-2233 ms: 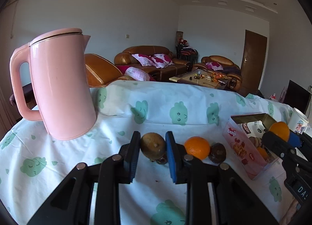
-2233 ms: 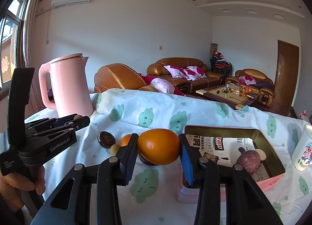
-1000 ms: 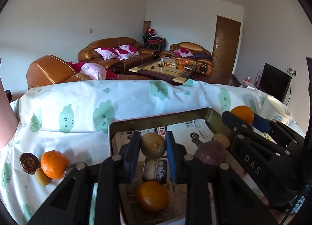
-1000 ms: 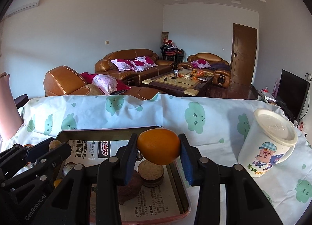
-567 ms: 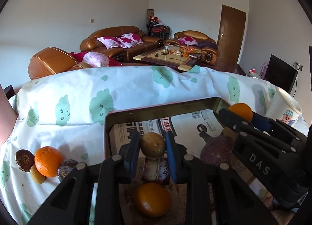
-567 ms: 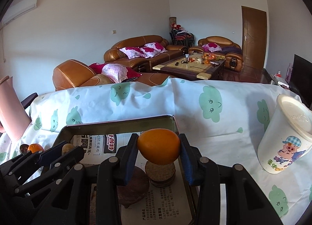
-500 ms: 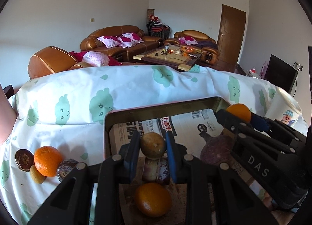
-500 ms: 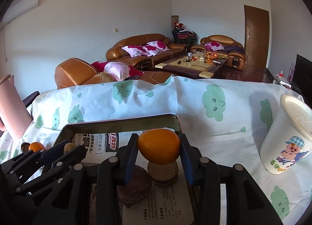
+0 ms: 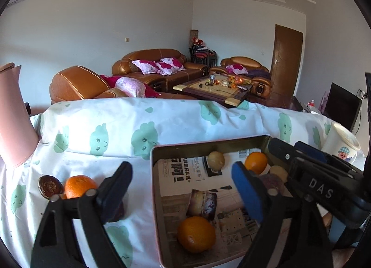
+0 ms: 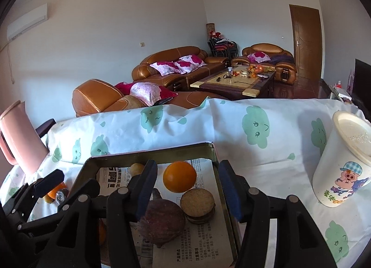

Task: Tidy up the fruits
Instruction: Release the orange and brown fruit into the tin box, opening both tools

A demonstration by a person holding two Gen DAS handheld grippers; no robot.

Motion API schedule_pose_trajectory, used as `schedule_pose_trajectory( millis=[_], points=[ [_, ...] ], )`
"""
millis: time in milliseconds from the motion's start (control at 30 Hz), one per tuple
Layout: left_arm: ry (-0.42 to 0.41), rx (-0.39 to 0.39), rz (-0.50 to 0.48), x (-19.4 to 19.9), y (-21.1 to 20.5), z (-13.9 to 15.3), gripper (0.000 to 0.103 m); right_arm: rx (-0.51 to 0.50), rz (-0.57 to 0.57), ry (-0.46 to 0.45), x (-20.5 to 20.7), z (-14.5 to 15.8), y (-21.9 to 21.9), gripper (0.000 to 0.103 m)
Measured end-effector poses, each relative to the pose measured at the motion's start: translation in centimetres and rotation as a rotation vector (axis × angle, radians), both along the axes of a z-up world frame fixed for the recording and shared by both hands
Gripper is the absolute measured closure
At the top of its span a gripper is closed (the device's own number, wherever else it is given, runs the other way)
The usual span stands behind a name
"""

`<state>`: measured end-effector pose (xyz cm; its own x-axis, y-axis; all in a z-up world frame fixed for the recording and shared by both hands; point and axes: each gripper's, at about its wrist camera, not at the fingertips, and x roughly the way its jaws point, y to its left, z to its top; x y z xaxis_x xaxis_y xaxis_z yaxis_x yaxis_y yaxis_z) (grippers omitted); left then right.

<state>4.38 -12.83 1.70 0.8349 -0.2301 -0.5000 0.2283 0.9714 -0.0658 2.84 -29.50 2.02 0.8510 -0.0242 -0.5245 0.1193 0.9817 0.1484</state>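
**Both grippers empty over the tin, loose fruit waiting on the cloth**

On the far left of the left wrist view, an orange (image 9: 77, 185) and a dark brown fruit (image 9: 49, 186) sit touching on the cloud-print tablecloth (image 9: 111, 138), near the pink kettle (image 9: 14, 117). The left gripper (image 9: 183, 189) hangs with its jaws spread wide and nothing between them, straddling the left wall of the tin box (image 9: 155, 198). Inside, on newspaper lining, lie a large orange (image 9: 196, 233), a small brownish fruit (image 9: 216, 160) and another orange (image 9: 255, 163) at the far right corner. The right gripper (image 10: 187, 186) is likewise wide and empty above that corner orange (image 10: 179, 176), which looks smooth, round and apt to roll.

The drop step seems finished; the next move likely calls for swinging left to the loose fruit.
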Motion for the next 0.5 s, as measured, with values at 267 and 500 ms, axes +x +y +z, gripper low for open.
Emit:
schedule_pose_trajectory(
  millis=[267,500],
  points=[
    [-0.052,0.028,-0.006,-1.0,0.3,0.9,0.000,0.065,-0.067,-0.110,-2.0,1.2,-0.5,0.022],
    [-0.070,0.061,0.050,-1.1,1.5,0.6,0.000,0.036,-0.152,-0.125,-2.7,1.1,-0.7,0.022]
  ],
)
